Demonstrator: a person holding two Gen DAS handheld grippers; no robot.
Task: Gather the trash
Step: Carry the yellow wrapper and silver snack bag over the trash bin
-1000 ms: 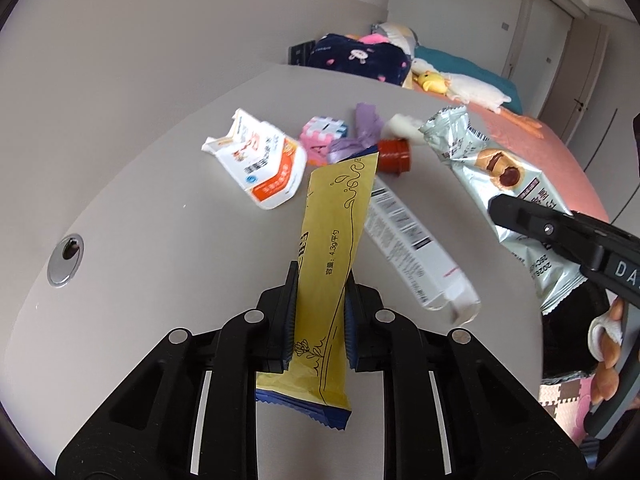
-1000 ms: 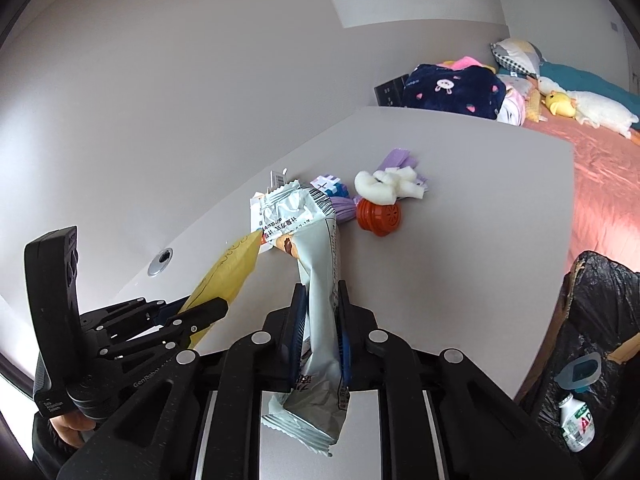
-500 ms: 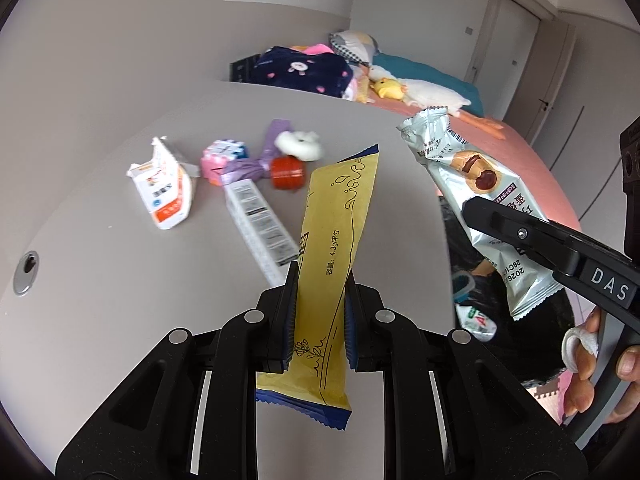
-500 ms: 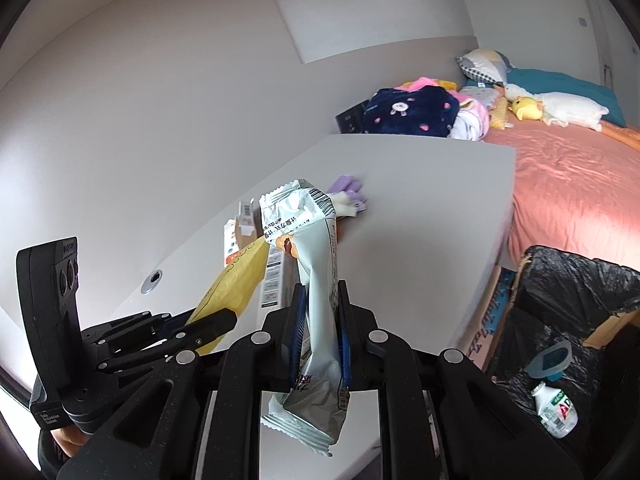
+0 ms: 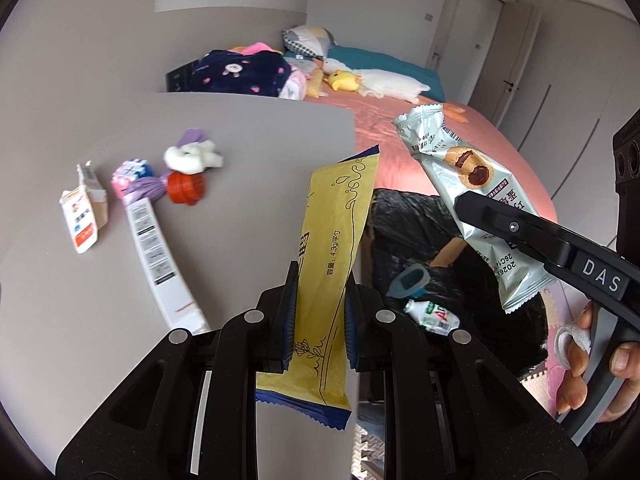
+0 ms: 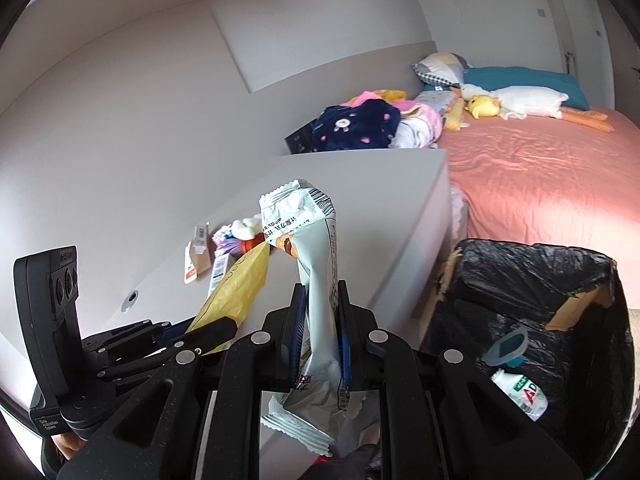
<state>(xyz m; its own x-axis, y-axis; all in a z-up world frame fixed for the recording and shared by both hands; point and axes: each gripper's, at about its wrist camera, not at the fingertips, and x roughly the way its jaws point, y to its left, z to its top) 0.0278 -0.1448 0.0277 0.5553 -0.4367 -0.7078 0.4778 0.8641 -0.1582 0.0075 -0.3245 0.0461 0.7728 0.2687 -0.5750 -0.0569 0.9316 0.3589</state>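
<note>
The left gripper [image 5: 318, 316] pinches a long yellow foil sachet [image 5: 334, 240] at centre frame; the right gripper [image 6: 322, 332] clamps a silver snack wrapper [image 6: 316, 272], black-lined bin [image 6: 532, 280] lower right.

I hold a long yellow wrapper [image 5: 328, 264] with a blue crimped end upright between my left fingers. My right fingers pinch a crumpled silver snack wrapper [image 6: 316, 280], also upright. A cardboard bin [image 6: 580, 276] lined with black plastic stands beside the table [image 5: 240, 128]; a small bottle [image 6: 520, 394] and a blue cup [image 6: 508, 346] lie inside.
</note>
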